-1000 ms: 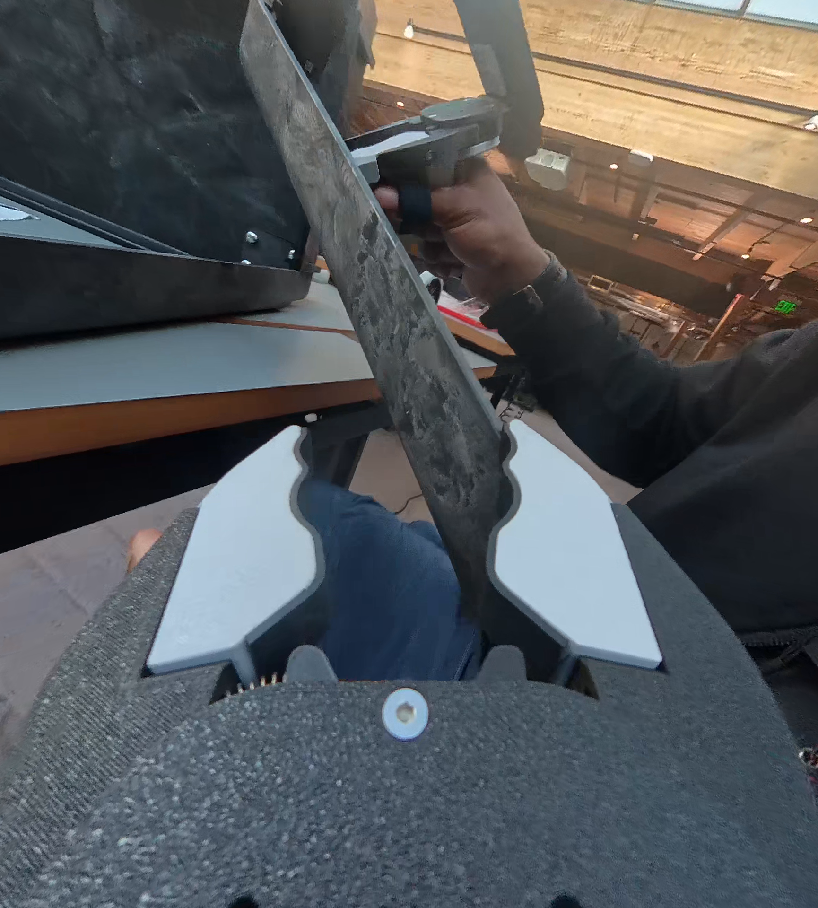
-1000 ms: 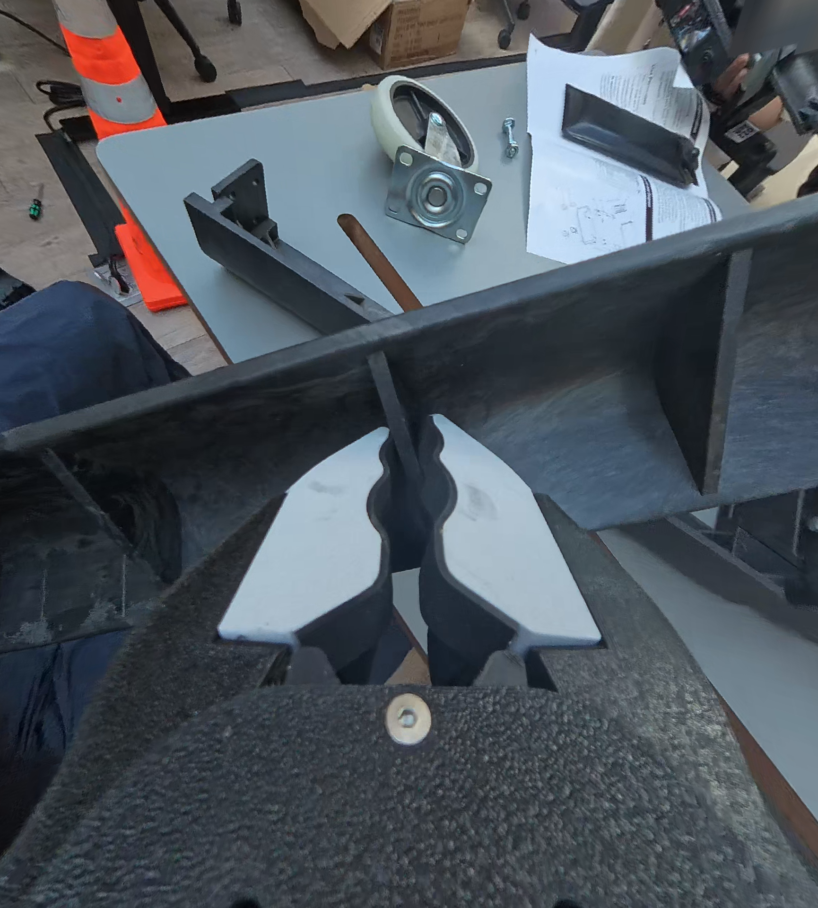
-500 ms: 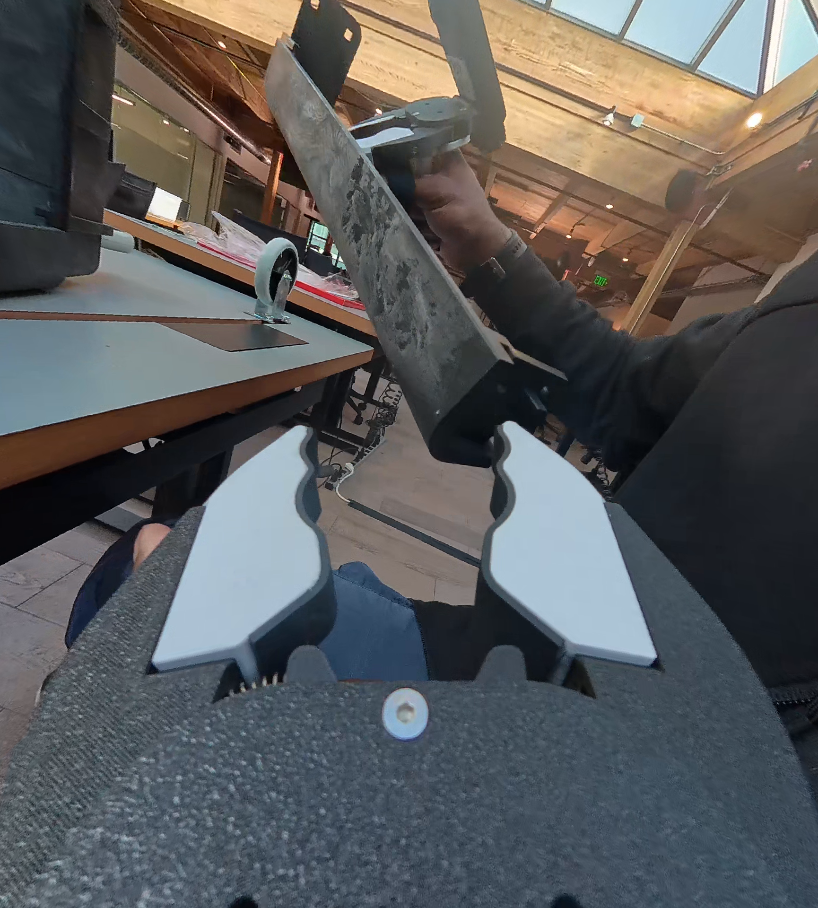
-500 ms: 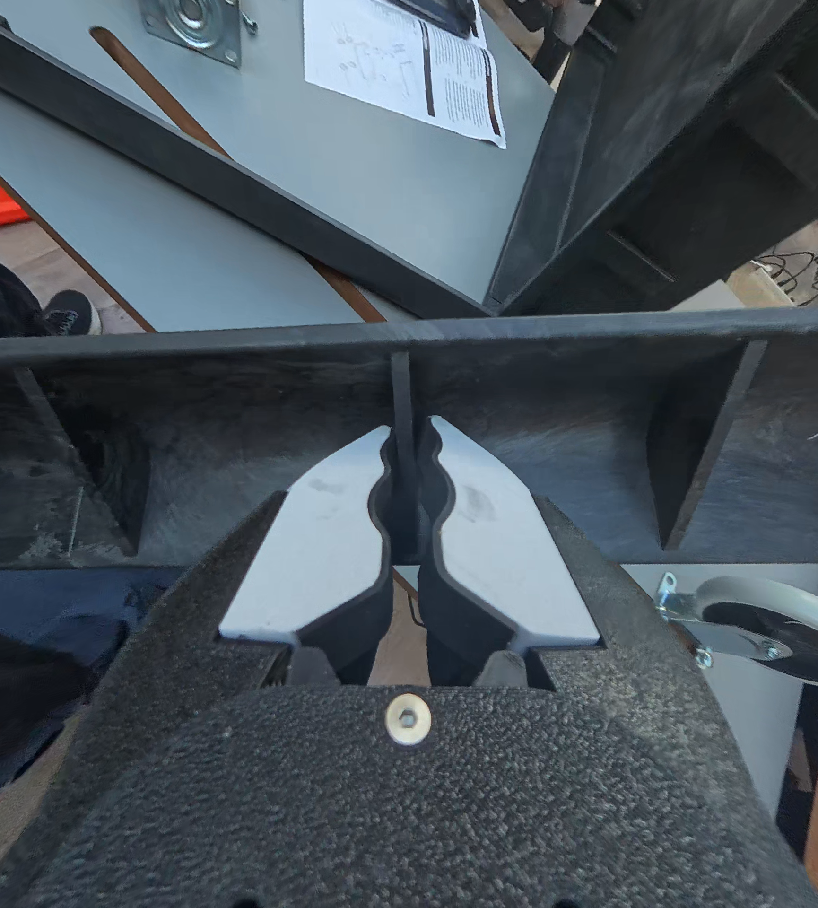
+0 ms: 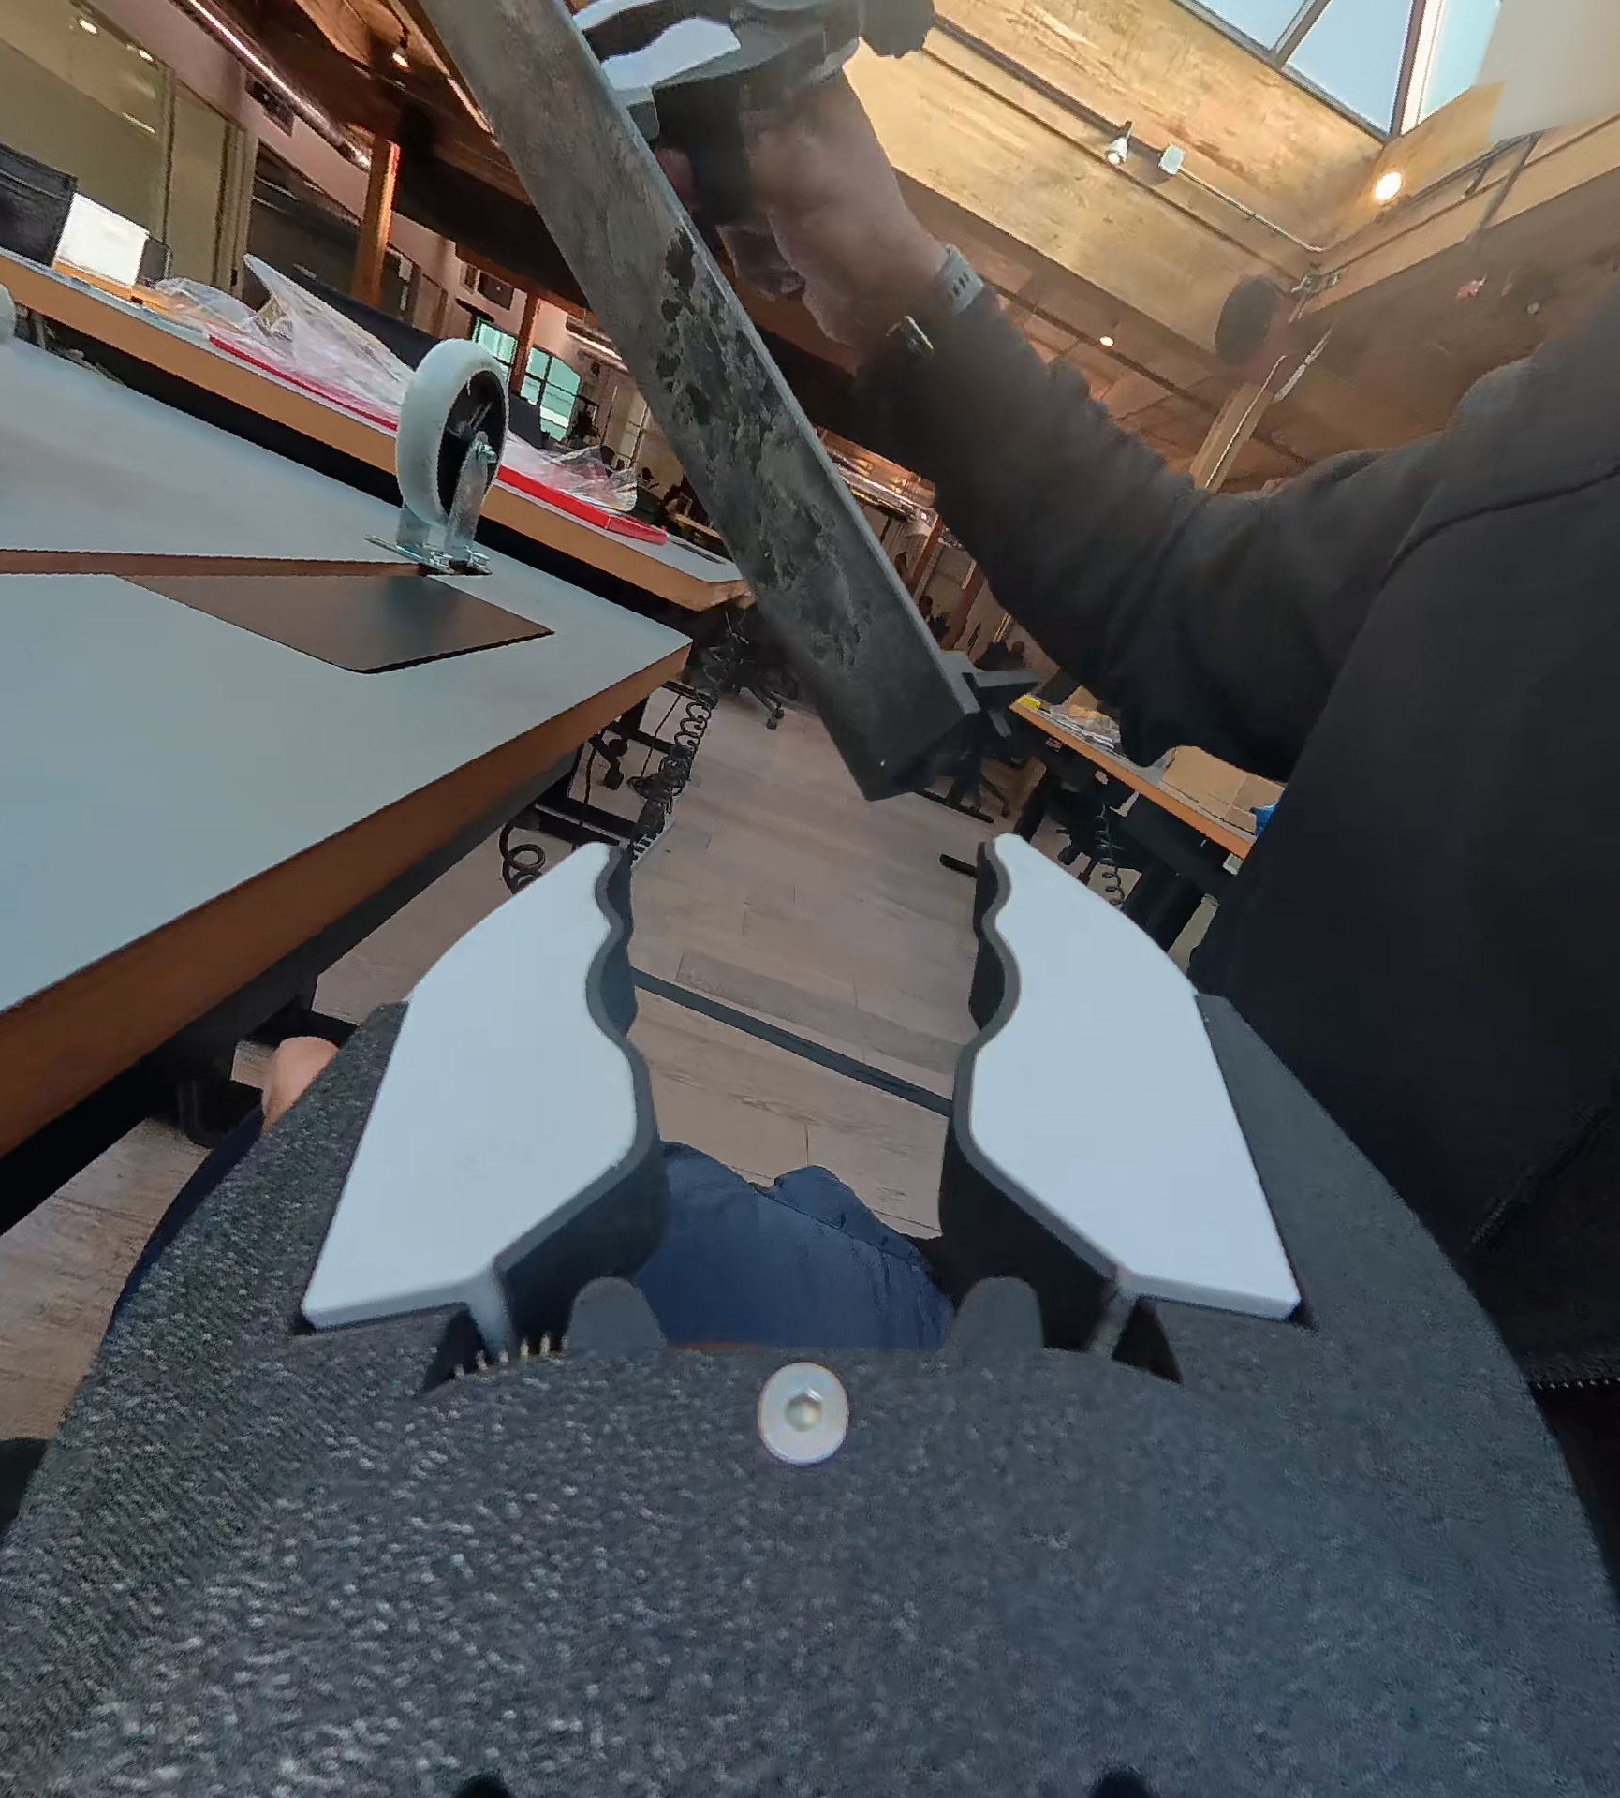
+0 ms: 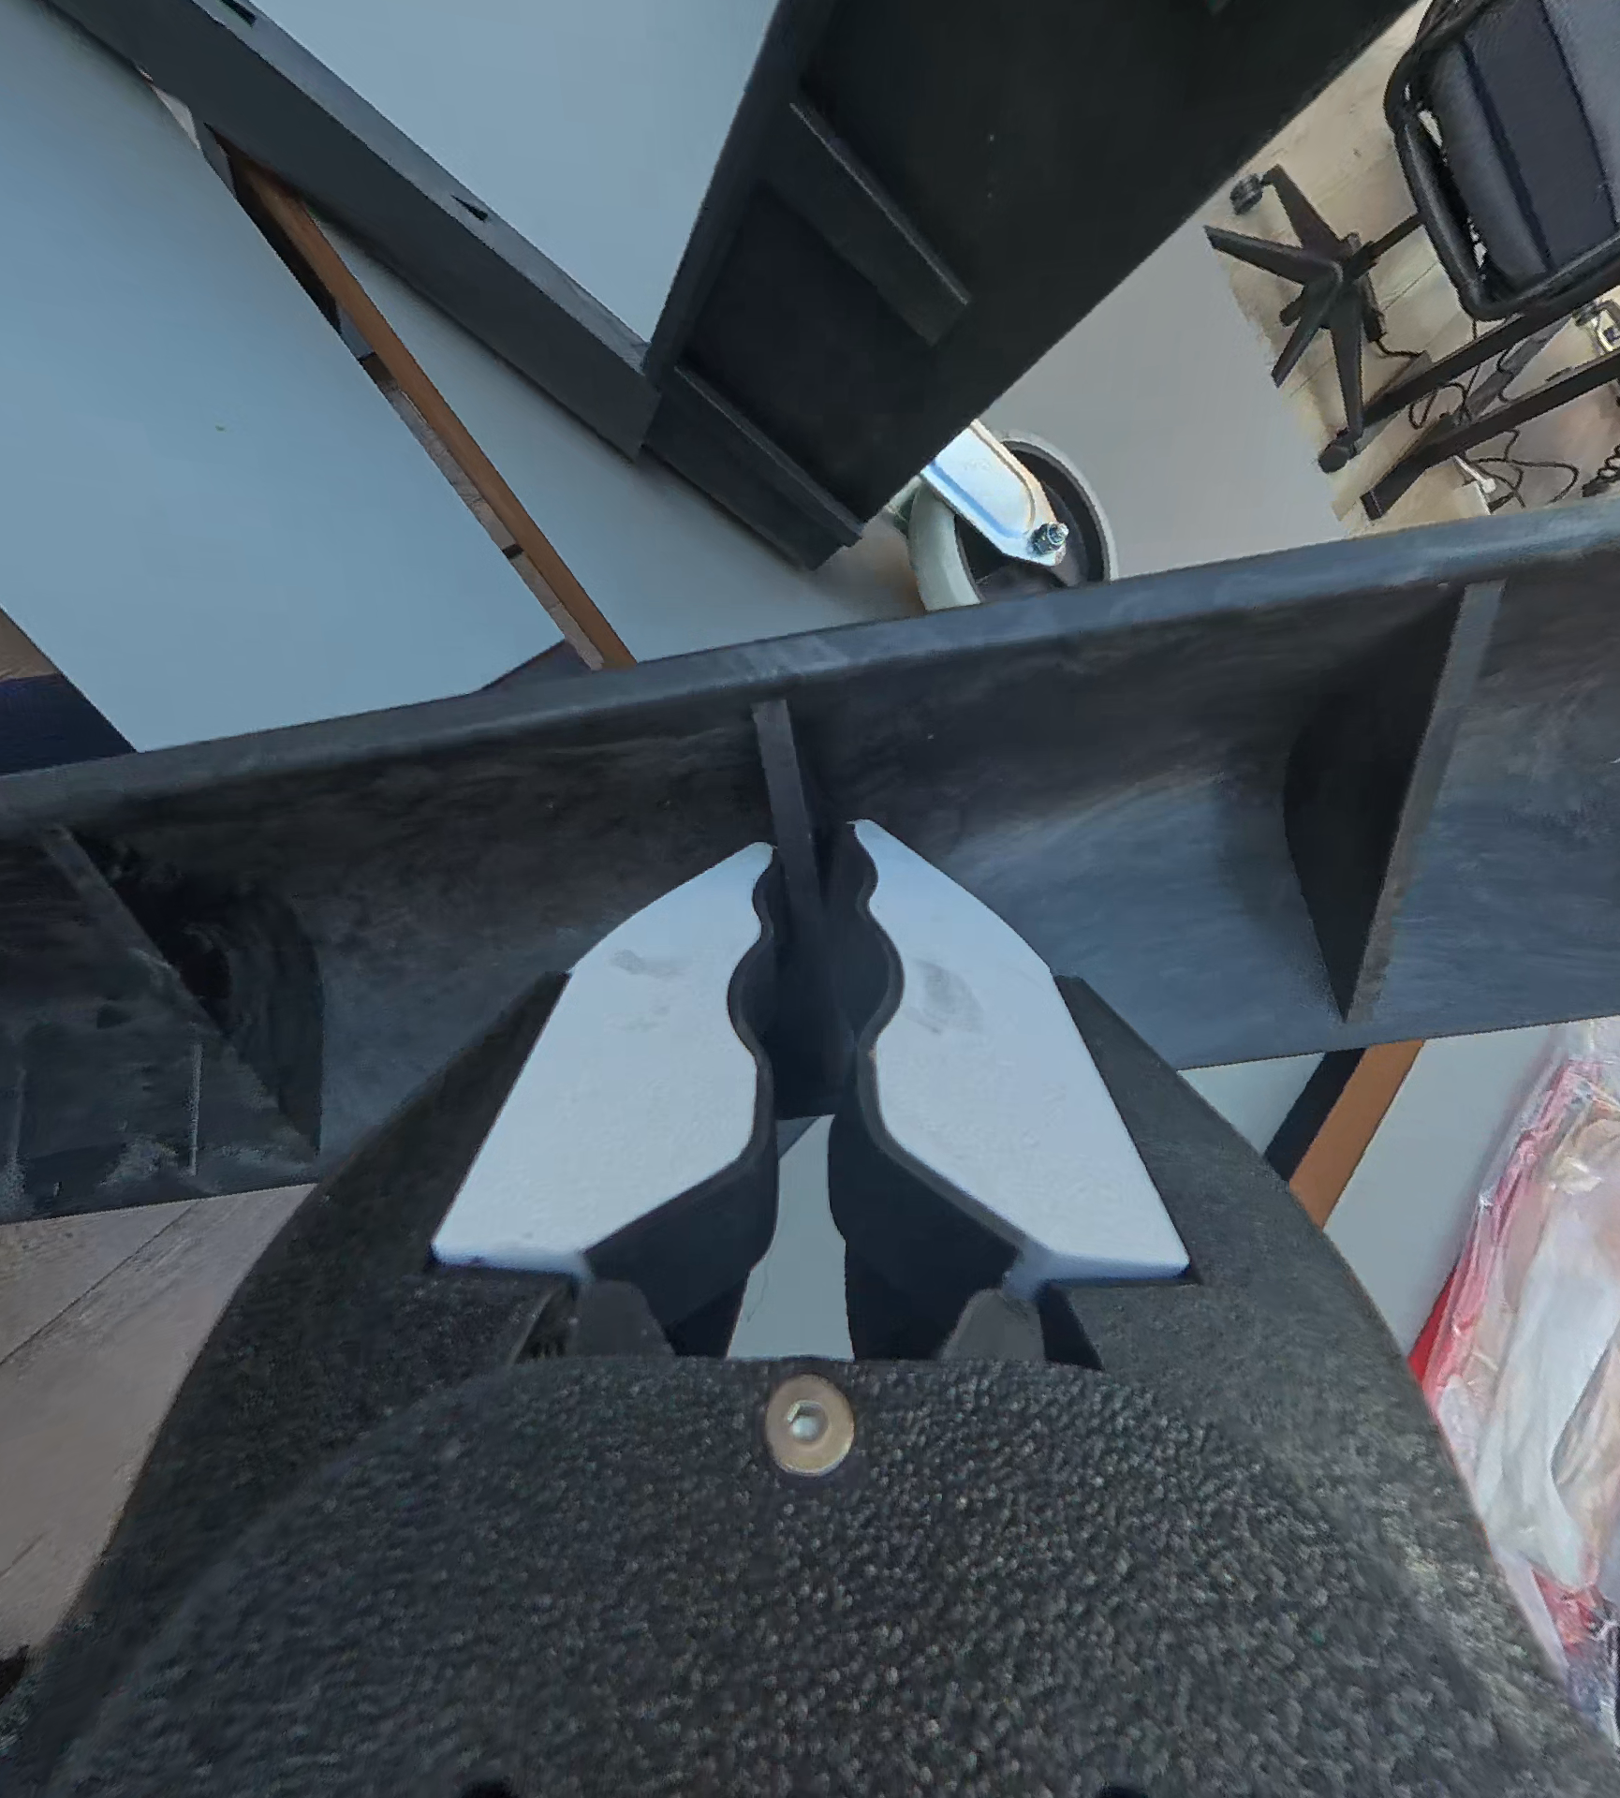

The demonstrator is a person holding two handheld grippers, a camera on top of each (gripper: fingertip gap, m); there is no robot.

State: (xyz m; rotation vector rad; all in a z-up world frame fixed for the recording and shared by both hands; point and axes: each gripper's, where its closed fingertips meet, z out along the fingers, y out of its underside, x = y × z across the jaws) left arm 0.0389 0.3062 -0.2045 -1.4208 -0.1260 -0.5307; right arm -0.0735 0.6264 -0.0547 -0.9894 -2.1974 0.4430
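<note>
Since a second ago, the black ribbed panel [image 5: 748,428] has been lifting clear of your left gripper [image 5: 801,856], whose fingers are now standing spread around nothing, just below the panel's lower end. Your right gripper [image 6: 811,837] is pinching a thin rib [image 6: 787,778] of that panel, both pads pressing on it, and is holding it in the air off the tabletop [image 5: 154,701]. A white caster wheel [image 5: 456,438] is standing near the tabletop's far edge.
</note>
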